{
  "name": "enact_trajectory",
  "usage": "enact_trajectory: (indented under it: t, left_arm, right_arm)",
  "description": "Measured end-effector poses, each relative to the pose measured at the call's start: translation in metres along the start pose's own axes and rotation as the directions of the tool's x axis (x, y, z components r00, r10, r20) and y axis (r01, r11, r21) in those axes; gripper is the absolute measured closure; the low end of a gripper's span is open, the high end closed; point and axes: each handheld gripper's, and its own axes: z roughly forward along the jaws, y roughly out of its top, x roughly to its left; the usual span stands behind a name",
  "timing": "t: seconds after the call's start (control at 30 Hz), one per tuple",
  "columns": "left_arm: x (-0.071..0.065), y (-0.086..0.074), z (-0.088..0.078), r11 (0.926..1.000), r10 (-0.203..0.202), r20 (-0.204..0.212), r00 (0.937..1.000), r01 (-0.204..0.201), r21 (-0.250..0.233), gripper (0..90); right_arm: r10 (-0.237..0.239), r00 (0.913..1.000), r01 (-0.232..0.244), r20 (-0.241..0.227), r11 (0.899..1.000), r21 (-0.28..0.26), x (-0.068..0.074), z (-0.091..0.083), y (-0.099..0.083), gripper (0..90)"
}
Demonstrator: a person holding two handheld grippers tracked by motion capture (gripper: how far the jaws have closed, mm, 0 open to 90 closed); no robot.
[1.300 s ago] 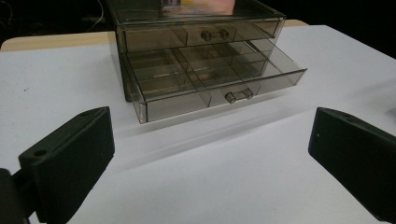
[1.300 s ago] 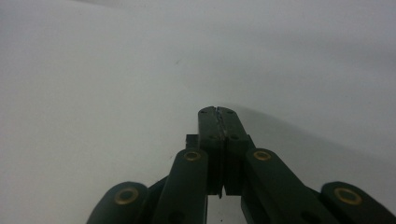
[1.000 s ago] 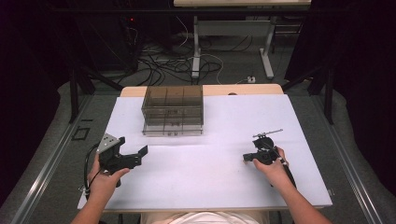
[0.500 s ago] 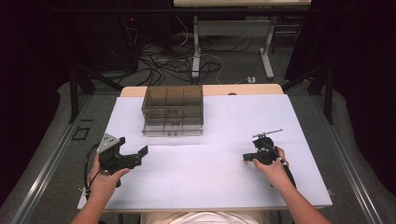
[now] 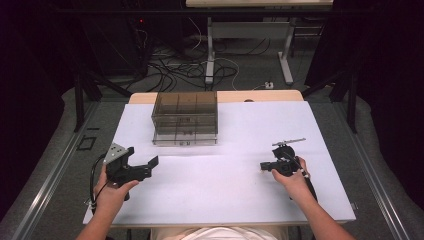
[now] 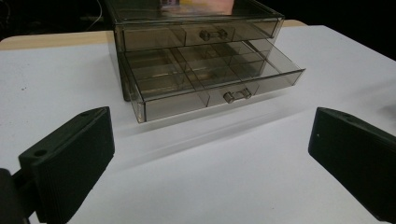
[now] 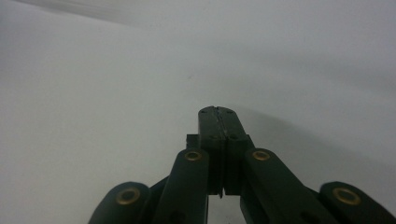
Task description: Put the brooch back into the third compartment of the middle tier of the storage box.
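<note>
A smoky clear drawer box point(image 5: 185, 117) stands at the back middle of the white table point(image 5: 225, 185). In the left gripper view its lower drawer point(image 6: 210, 81) is pulled out, showing empty compartments, while the upper drawer point(image 6: 196, 35) is pushed in. My left gripper point(image 5: 145, 160) rests at the front left of the table, jaws wide open with nothing between them, pointing toward the box point(image 6: 205, 135). My right gripper point(image 5: 263, 166) lies at the front right, pointing left. Its jaws are pressed together over the bare table point(image 7: 218, 112), holding nothing.
A wooden table edge point(image 5: 260, 95) shows behind the white sheet. Beyond it the floor holds cables and a power strip point(image 5: 269, 85) among metal desk legs. Dark curtains close in both sides.
</note>
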Motion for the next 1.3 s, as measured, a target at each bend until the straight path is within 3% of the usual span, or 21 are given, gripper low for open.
enact_trajectory:
  t: [1.03, 1.3]
  left_arm:
    - [0.000, 0.000, 0.000, 1.0000, -0.003, -0.001, 1.0000, 0.003, -0.005, 1.2]
    - [0.001, 0.000, 0.000, 0.9999, -0.008, -0.001, 1.0000, 0.008, -0.008, 1.2]
  right_arm:
    - [-0.011, 0.9994, 0.007, -0.034, 0.993, -0.116, 0.011, -0.023, 0.008, 90.0]
    - [-0.018, 0.9997, 0.015, -0.018, 0.991, -0.130, 0.013, -0.029, 0.013, 90.0]
